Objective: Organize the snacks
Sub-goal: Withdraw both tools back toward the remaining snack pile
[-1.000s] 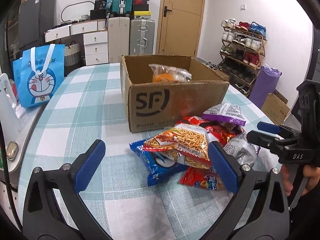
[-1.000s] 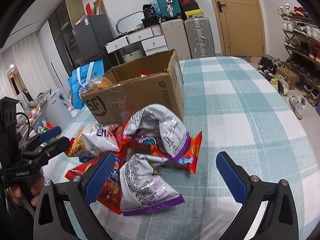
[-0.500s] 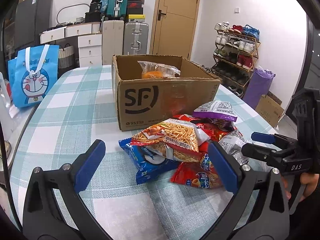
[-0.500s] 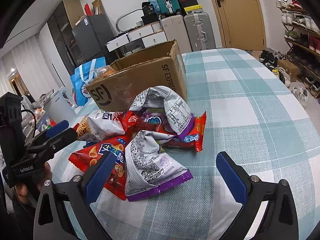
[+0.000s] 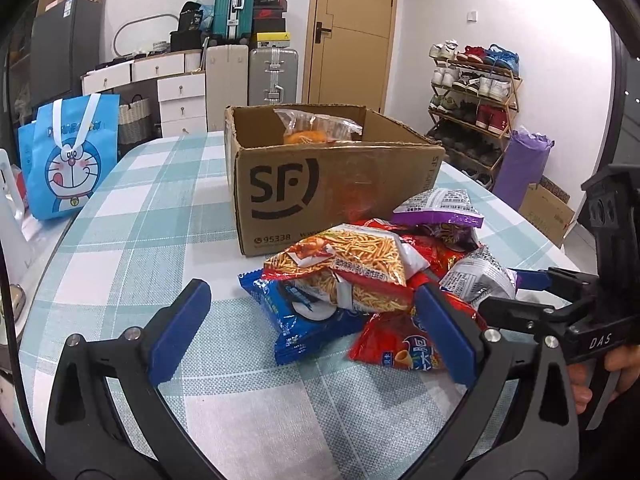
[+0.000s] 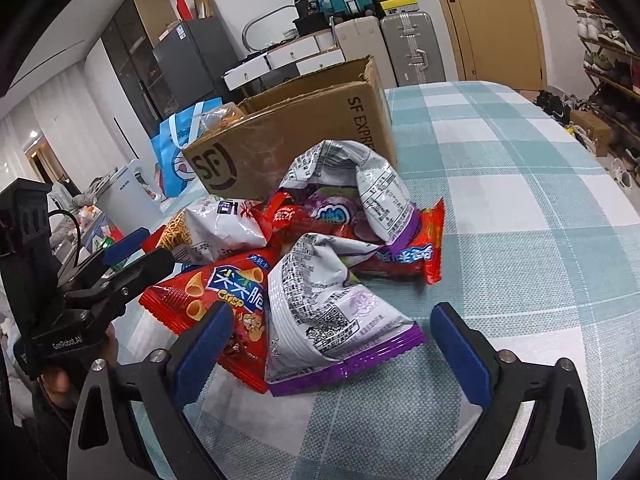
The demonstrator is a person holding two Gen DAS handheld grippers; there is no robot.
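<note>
Checked tablecloth (image 5: 132, 216) carries a cardboard box (image 5: 332, 196) with one bag (orange contents) inside, and the snack pile (image 6: 320, 256) lies just before it. Left gripper (image 5: 308, 332) and right gripper (image 6: 332, 344) both gape wide, grasping nothing.

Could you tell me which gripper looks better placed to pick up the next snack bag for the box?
Probably the right gripper: its open jaws already frame the purple-edged bag. The left gripper, also open, sits beside the blue bag.
</note>
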